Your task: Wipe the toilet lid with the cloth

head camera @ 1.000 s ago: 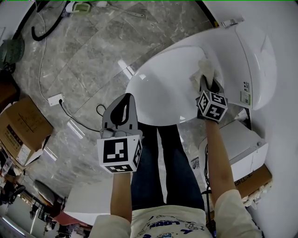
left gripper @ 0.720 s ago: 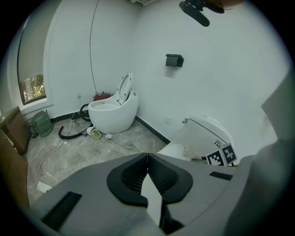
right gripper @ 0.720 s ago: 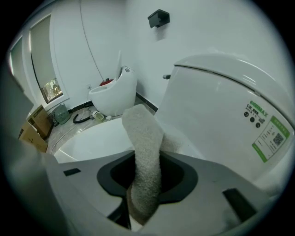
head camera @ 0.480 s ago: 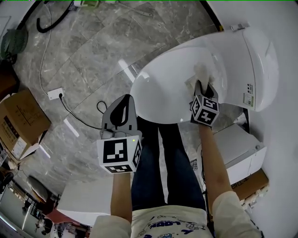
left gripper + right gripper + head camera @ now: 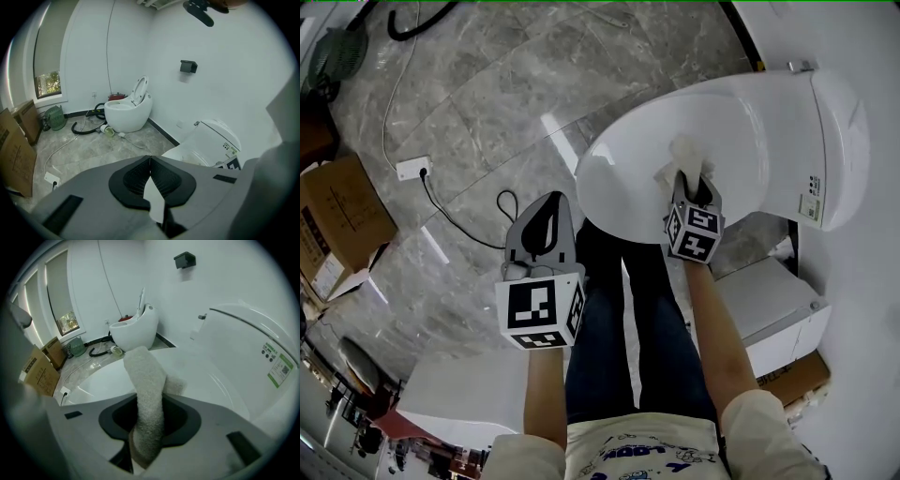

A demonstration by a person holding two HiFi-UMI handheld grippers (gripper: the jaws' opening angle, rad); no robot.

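Counts: 2 grippers, each with 1 marker cube; 1 cloth; 2 toilets.

Right gripper: clamped on the cloth, a white terry strip pinched between the jaws. The rest sticks out ahead and lies on the toilet lid, about mid-lid, nearer the tank end. The lid is down, white and glossy.

Left gripper: jaws closed tip to tip, nothing between them. It is held over the floor, left of the near toilet and not touching it.

Second toilet: white, by the far wall, lid up. 1 black hose lies on the floor beside it.

Labels: 1 sticker on the near toilet's rear housing, green print plus a QR-type square; the text is too small to read. The marker cubes carry black-and-white square codes, no letters.

Boxes: 2 cardboard boxes along the window side in the right gripper view. The nearer one has dark print, unreadable.

Other: 1 white socket block on the floor with a black cable; 1 black wall fitting high on the wall.
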